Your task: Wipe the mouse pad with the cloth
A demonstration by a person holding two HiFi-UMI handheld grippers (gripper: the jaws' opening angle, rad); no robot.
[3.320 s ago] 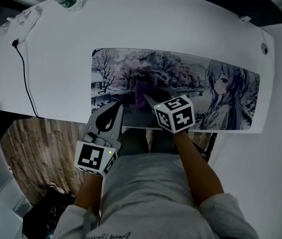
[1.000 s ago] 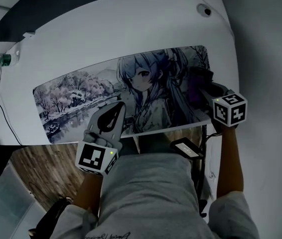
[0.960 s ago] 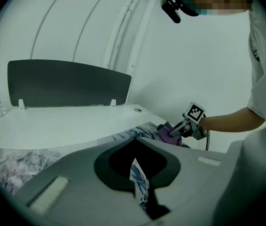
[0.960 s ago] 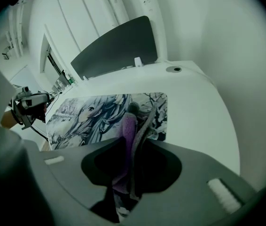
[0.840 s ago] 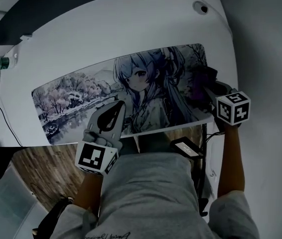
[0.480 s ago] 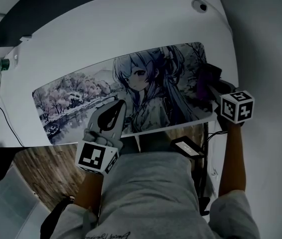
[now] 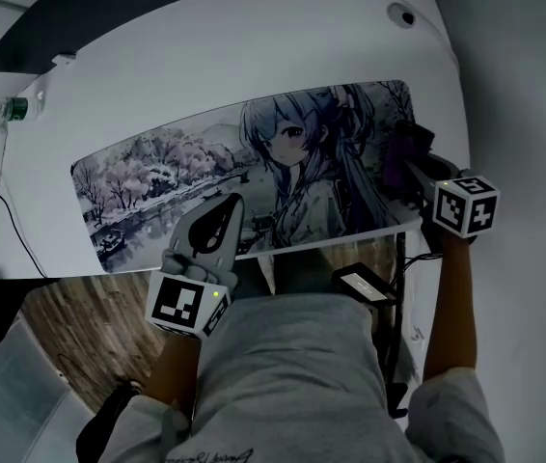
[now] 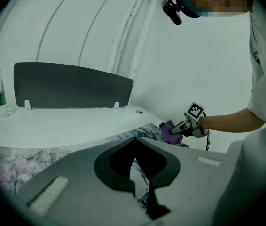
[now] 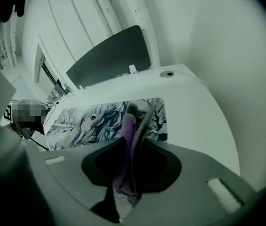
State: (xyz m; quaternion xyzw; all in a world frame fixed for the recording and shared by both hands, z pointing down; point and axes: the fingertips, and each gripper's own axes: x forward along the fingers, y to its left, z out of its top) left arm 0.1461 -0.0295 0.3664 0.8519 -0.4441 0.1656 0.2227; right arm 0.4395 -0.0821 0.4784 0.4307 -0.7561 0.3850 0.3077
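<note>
We see the long mouse pad [image 7: 254,177] lying flat on the white desk [image 7: 205,56], printed with a long-haired drawn figure and snowy trees, and tilted in the head view so that its right end sits higher than its left. The purple cloth [image 7: 403,150] lies on the pad's right end, at about 3 o'clock from the pad's middle and close to the short edge. Our right gripper [image 7: 411,169] reaches in from 4 o'clock with its jaws clamped on the cloth. In the right gripper view the jaws [image 9: 135,138] are narrow, with the folded cloth [image 9: 127,126] pinched upright between them and its lower part hanging into the dark opening. Beyond it the pad [image 9: 90,119] stretches away toward 10 o'clock. Our left gripper [image 7: 223,208] rests at 6 o'clock from the pad's middle, over the pad's near edge, well apart from the cloth. In the left gripper view its jaws [image 8: 134,138] are drawn together at the tips with nothing between them, and only a sliver of the pad's print shows through the slit below. From there the right gripper and the cloth [image 8: 169,132] appear at 2 o'clock. A dark panel [image 8: 72,86] stands along the desk's far edge at 12 o'clock. A bottle [image 7: 5,110] stands at 10 o'clock near the desk's left end, with a black cable [image 7: 8,215] trailing below it.
</note>
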